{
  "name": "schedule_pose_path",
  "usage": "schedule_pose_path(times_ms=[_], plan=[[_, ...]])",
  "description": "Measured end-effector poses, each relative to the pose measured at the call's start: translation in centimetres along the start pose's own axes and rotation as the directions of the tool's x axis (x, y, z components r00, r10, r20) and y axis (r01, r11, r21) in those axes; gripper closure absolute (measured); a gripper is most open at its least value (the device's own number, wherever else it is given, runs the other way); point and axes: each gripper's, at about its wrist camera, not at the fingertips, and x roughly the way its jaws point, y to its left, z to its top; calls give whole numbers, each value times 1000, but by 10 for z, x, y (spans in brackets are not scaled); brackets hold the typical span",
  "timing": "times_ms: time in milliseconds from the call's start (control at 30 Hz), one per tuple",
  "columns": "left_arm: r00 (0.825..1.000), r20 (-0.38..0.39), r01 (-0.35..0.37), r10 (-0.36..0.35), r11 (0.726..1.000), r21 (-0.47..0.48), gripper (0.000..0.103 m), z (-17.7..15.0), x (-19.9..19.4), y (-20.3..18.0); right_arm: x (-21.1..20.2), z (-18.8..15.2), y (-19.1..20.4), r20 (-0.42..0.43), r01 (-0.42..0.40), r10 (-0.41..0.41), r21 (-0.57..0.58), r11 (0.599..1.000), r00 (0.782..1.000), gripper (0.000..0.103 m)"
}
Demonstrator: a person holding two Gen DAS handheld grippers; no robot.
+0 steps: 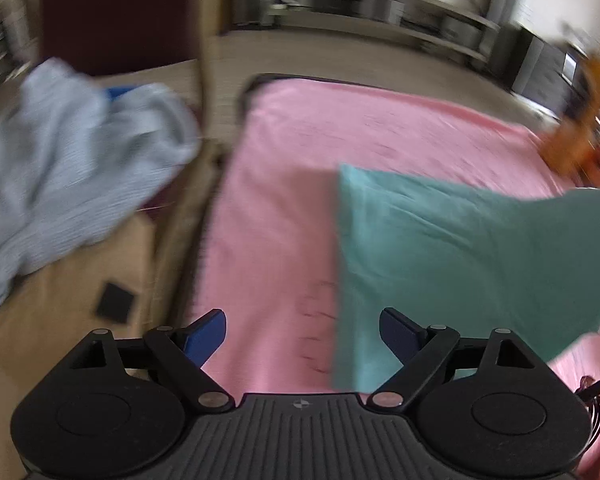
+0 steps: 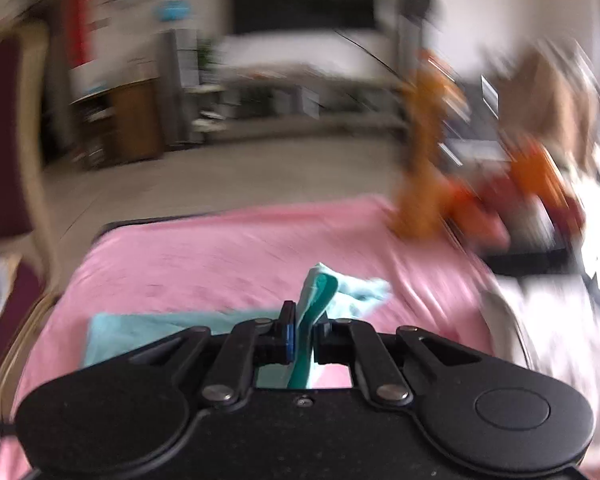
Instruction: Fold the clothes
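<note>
A teal garment hangs lifted over the pink sheet, its right part drawn up toward the right edge of the left wrist view. My left gripper stands open above the sheet, its blue fingers wide apart with nothing between them; the teal cloth's left edge passes just behind the right finger. In the right wrist view my right gripper is shut on a bunched edge of the teal garment, which sticks up between the pads. More teal cloth lies flat on the pink sheet below.
A crumpled pale blue garment lies on a tan surface left of the bed. An orange plush toy and a reddish pile sit at the sheet's far right corner. White patterned cloth lies at right. Shelves line the far wall.
</note>
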Motion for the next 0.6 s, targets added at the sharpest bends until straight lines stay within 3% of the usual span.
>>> schedule_pose_path(times_ms=[100, 200, 333, 400, 533, 600], plan=[[1000, -12, -30, 29, 996, -81, 17, 2, 4, 20, -7, -3, 69, 58, -87, 103, -236, 968, 993, 95], [999, -17, -52, 51, 992, -117, 17, 2, 6, 30, -6, -32, 135, 36, -166, 205, -464, 870, 978, 95], [997, -24, -76, 73, 984, -162, 17, 3, 8, 42, 8, -78, 186, -92, -279, 282, -598, 751, 955, 95], [997, -32, -75, 70, 981, -177, 17, 3, 10, 45, 10, -92, 202, -132, -307, 290, -622, 721, 948, 95], [997, -34, -78, 73, 983, -169, 17, 3, 10, 45, 5, -97, 209, -140, -318, 296, -615, 722, 945, 96], [997, -33, -77, 73, 983, -169, 17, 4, 10, 45, 2, -88, 201, -109, -310, 302, -555, 772, 947, 96]])
